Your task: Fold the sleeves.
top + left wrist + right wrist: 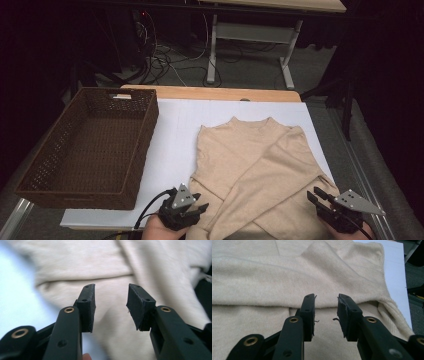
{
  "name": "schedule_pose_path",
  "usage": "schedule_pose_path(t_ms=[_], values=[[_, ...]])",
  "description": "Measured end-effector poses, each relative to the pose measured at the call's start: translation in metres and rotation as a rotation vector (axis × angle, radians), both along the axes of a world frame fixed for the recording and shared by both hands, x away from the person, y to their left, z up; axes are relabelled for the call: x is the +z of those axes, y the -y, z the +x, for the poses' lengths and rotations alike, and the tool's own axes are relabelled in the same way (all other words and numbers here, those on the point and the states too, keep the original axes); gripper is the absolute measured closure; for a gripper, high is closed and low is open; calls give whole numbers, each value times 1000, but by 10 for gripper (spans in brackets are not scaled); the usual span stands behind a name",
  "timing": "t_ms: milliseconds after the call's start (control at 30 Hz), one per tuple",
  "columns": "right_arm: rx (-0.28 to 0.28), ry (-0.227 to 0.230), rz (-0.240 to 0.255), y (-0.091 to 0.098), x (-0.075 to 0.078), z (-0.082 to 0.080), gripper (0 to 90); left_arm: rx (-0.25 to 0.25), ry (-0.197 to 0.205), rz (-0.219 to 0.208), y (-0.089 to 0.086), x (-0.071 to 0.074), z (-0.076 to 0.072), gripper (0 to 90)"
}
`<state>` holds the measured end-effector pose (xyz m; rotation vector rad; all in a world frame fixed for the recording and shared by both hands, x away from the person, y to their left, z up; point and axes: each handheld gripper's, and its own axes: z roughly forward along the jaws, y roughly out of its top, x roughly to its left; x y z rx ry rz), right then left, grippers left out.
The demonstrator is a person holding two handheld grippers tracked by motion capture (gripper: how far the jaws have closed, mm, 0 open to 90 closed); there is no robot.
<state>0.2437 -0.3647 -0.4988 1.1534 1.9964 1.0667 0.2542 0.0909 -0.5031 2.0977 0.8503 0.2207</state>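
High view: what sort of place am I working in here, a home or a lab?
Probably a lab or recording workspace, not a home: a white-topped table set with a beige sweater and a wicker basket, loose cables on the floor, and another desk frame behind in a dark room.

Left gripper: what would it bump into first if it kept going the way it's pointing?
Most likely the beige knitted sweater. The left gripper has open jaws with nothing between them, and the sweater's folded sleeve lies right ahead; how far off is hard to tell.

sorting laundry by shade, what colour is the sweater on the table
The sweater is plain beige, no pattern. The right gripper view shows it best.
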Motion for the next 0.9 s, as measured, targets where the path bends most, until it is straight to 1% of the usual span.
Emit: schedule_pose_path(t_ms=[33, 67, 133, 167, 200, 233, 267, 300, 333, 367, 400, 433, 467, 500, 533, 567, 633, 733, 800, 833, 867, 900], values=[[-1, -1, -1, 1, 0, -1, 684, -11, 13, -12, 1, 2, -1, 556], [-3, -1, 1, 2, 0, -2, 683, -32, 25, -17, 5, 3, -2, 568], [-10, 0, 5, 4, 0, -3, 683, -87, 38, -20, 18, 5, -6, 572], [-14, 3, 7, 5, 1, -4, 683, -114, 36, -14, 26, 4, -8, 572], [-17, 3, 9, 5, 1, -5, 683, -142, 40, 13, 37, 2, -10, 570], [-16, 8, 9, 5, 2, -6, 684, -164, 47, 60, 48, -3, -12, 570], [-13, 9, 7, 5, 3, -8, 683, -168, 39, 85, 55, -6, -12, 547], [-13, 9, 7, 5, 3, -8, 683, -168, 39, 85, 55, -6, -12, 510], [-10, 10, 7, 4, 3, -9, 683, -165, 27, 96, 60, -10, -11, 510], [-8, 9, 7, 3, 3, -10, 683, -165, 16, 103, 62, -12, -9, 487], [-3, 9, 6, 1, 3, -10, 683, -162, 6, 99, 64, -14, -8, 487], [3, 10, 4, 0, 3, -10, 683, -164, -9, 94, 65, -15, -6, 493], [9, 9, 5, -2, 3, -10, 683, -171, -20, 94, 65, -17, -5, 535], [16, 6, 6, -4, 3, -10, 680, -176, -21, 79, 64, -18, -4, 563], [26, 2, 5, -7, 2, -9, 679, -194, -29, 59, 63, -20, -3, 628], [41, -4, 5, -11, 1, -7, 675, -199, -38, 51, 62, -20, -2, 673], [75, -19, 5, -20, -1, -3, 670, -201, -43, 45, 62, -20, -1, 785], [124, -34, -13, -39, -3, 2, 640, -194, -34, 44, 61, -19, -3, 826], [155, -38, -67, -53, -5, 5, 607, -177, -15, 30, 56, -15, -7, 830], [177, -42, -81, -59, -7, 5, 593, -168, -3, 24, 52, -11, -8, 831], [197, -56, -68, -64, -7, 6, 576, -162, 13, 20, 46, -8, -9, 830], [215, -71, -43, -67, -8, 7, 558, -154, 23, 17, 40, -4, -9, 830]])
